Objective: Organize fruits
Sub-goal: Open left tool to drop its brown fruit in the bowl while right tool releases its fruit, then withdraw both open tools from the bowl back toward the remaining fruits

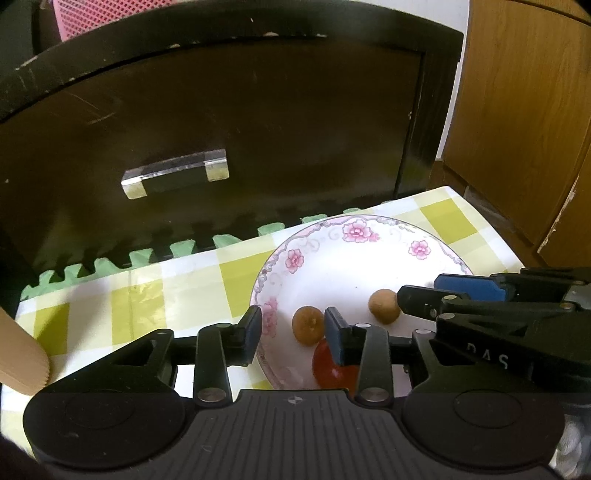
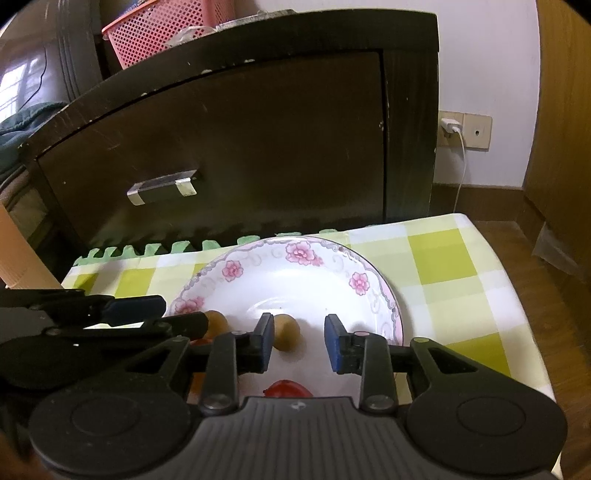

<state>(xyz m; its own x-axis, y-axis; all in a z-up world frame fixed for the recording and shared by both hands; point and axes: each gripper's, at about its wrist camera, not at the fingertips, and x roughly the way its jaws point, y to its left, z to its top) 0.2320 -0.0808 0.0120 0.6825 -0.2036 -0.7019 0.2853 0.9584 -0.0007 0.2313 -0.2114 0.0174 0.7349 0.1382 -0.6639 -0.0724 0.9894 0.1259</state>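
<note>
White porcelain with a border of pink flowers, a shallow plate (image 1: 354, 258) is sitting on a worktop (image 1: 147, 295) covered in a yellow-green and white checked cloth, directly in front of a dark cabinet (image 1: 221, 129) with a clear bar handle. Two small tan round fruits are lying apart on the plate: the left brown fruit (image 1: 307, 325) and the right brown fruit (image 1: 384, 306). A red fruit (image 1: 332, 369) is resting at the plate's near rim, partly hidden behind the claws. The left claw (image 1: 293, 336) is hovering low over the near-left part of the plate, pointing forward and roughly level, its jaws standing apart and gripping nothing; the left brown fruit is showing in the gap between them. The right claw (image 2: 299, 343) is reaching in from the right side, also low and level, its jaws likewise parted and empty, with the right brown fruit just beside the inner face of its left finger. Each claw's fingers are appearing at the edge of the other camera's view, crossing over the plate. A pink mesh basket (image 2: 166, 29) is standing on top of the cabinet.
</note>
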